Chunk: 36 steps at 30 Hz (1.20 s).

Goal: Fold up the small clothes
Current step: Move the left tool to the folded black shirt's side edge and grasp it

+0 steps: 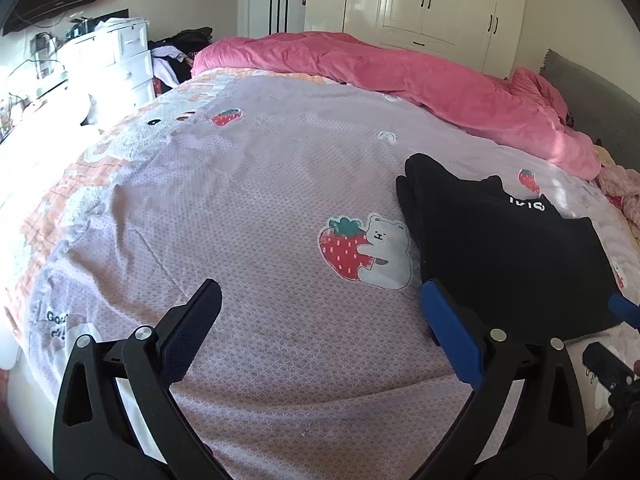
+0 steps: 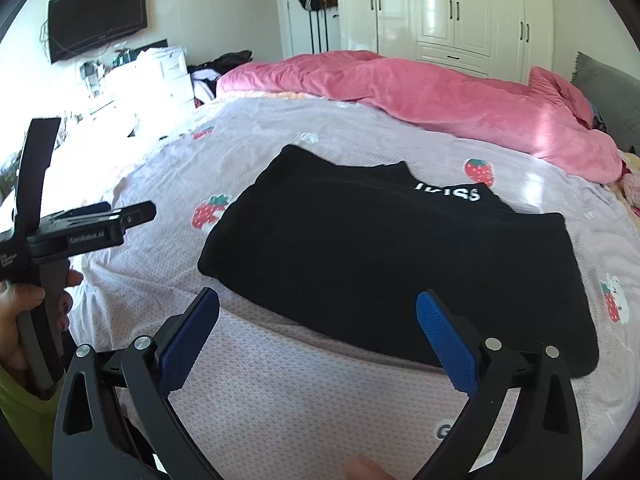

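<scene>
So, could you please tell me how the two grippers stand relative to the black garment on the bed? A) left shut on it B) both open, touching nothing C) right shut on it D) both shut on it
B: the left gripper and right gripper are both open, clear of the black garment.

"GenRobot.AI" on the left gripper body.

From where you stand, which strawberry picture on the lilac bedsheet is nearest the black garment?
The strawberry hugged by a white bear, almost touching the folded black garment. The plain strawberry near the sheet's checked border is farther away.
</scene>
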Each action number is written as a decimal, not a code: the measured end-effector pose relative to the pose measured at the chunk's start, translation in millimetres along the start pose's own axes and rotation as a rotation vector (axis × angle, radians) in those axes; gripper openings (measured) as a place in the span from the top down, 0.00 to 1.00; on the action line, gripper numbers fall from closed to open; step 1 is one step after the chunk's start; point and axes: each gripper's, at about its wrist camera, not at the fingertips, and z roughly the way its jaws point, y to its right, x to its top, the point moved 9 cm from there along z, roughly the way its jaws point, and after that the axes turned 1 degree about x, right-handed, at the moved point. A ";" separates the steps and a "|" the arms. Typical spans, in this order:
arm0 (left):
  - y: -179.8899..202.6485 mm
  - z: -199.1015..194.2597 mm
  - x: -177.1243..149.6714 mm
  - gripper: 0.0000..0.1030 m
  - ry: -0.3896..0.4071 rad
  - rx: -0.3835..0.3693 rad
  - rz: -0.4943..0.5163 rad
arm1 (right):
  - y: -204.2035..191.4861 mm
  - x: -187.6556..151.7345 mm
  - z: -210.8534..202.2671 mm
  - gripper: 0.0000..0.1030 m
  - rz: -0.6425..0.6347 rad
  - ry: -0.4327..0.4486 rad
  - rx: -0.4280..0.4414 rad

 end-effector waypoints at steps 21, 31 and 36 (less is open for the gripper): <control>20.5 42.2 22.2 0.09 -0.029 -0.032 0.018 | -24.6 -7.4 96.0 0.05 -0.241 -0.070 -0.174; 42.5 86.8 55.3 0.09 -0.100 -0.171 -0.103 | -15.5 6.7 91.9 0.52 -0.196 0.009 -0.124; 57.8 99.7 71.0 0.09 -0.118 -0.342 -0.250 | -2.1 14.1 75.4 0.87 -0.085 0.062 -0.024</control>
